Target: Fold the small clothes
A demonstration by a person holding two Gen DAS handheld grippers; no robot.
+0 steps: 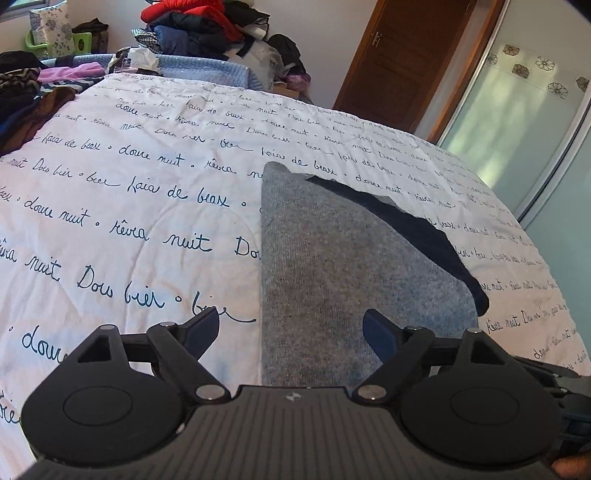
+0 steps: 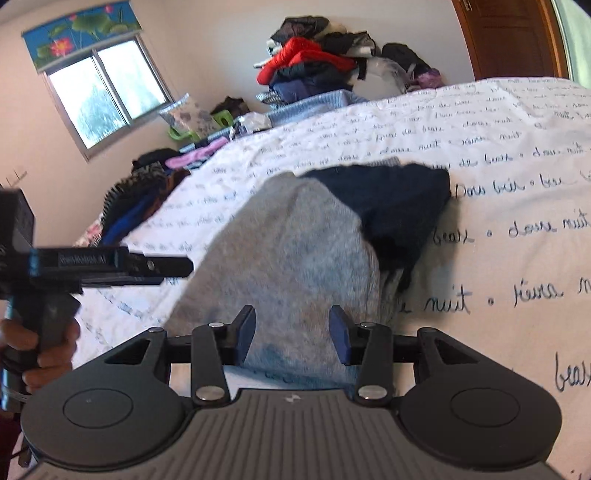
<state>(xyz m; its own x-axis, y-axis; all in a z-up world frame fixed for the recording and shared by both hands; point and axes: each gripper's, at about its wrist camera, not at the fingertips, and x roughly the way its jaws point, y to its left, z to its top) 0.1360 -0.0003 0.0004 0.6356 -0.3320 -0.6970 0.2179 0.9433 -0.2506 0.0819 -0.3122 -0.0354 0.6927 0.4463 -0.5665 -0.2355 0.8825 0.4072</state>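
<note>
Your working surface is a bed (image 1: pixel 147 192) under a white quilt printed with dark cursive script; legible words include "douce nuit" and "de beaux". Left wrist view, left to right: loose dark and purple clothes (image 1: pixel 33 96) at the far left edge, a heap of garments (image 1: pixel 199 26) with a red jacket against the far wall, then a brown wooden door (image 1: pixel 402 55) and a frosted glass panel (image 1: pixel 517 125) with flower motifs. Right wrist view: a window (image 2: pixel 107 96) under a lotus-print blind, at left.

The grey knit garment (image 1: pixel 332 266), folded, lies flat on the quilt with a navy piece (image 1: pixel 417 229) along its right side.

Your left gripper (image 1: pixel 291 328) stands wide apart, nothing between. Your right gripper (image 2: pixel 291 332) is partly apart above the grey knit, not clamped. No earlier picture to compare.
</note>
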